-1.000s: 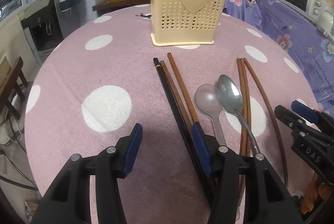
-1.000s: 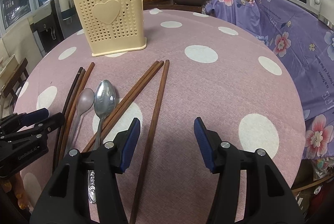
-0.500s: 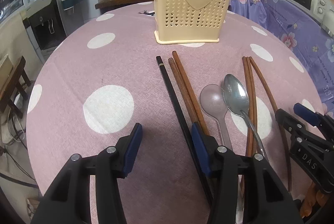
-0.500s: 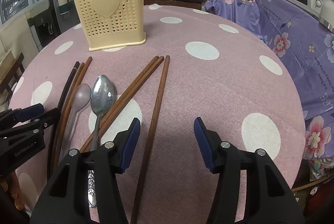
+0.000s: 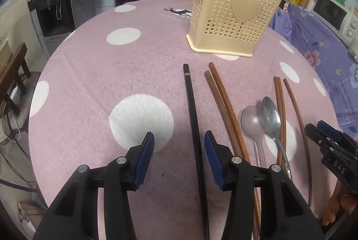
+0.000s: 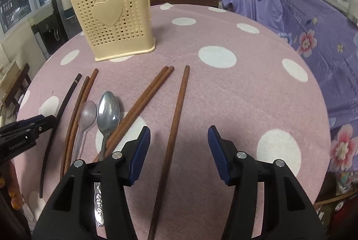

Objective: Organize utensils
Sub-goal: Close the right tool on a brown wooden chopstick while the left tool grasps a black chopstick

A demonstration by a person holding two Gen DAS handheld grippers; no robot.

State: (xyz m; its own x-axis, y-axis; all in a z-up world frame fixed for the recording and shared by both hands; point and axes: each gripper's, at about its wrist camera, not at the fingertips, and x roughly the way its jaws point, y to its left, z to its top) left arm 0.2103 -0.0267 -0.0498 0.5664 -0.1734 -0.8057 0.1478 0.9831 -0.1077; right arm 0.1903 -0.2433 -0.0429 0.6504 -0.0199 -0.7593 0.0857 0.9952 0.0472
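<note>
Straddling: left gripper [image 5: 179,147] spread wide and empty, the black chopstick [image 5: 192,103] lying between its pads.
Right gripper [image 6: 179,142]: equally wide, holding nothing, the single brown chopstick [image 6: 176,114] between its fingers.
Holder: cream utensil holder [image 6: 116,25] upright at the table's far side, well apart from both.
Other utensils: metal spoon [image 6: 107,116] and pale plastic spoon [image 6: 86,116] side by side among brown chopsticks on the polka-dot tablecloth [image 6: 223,88].
Risk: thin sticks lying flat may roll or pivot if pinched off-centre; closing crooked could nudge neighbouring chopsticks.
</note>
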